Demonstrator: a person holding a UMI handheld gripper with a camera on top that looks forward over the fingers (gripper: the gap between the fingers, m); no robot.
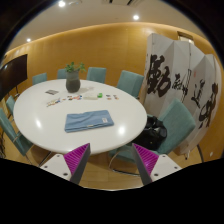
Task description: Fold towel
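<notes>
— Where does the towel lie?

— It is a blue towel, lying flat as a rough rectangle on the round white table, on the side of the table nearest the gripper and set back a little from that rim. White tabletop shows along all its sides.

— And the gripper?

— It hangs well back from the table. Its two fingers stand wide apart with nothing between them; the pink pads face each other across the open gap. The towel is beyond the fingers, not touched by them.

— What else is on the table?

— Past the towel, toward the far side, a potted plant stands upright. Between the plant and the towel lie a few small items, too small to identify.

— Any writing?

— Beside the table stands a white folding screen with large black brush characters; they cannot be read from here. The things on the table show no legible labels.

— And around the table?

— Teal chairs ring it: several behind the far side against the tan wall, one near the screen, others on the opposite side. Bare floor shows between the table's near rim and the fingers.
</notes>
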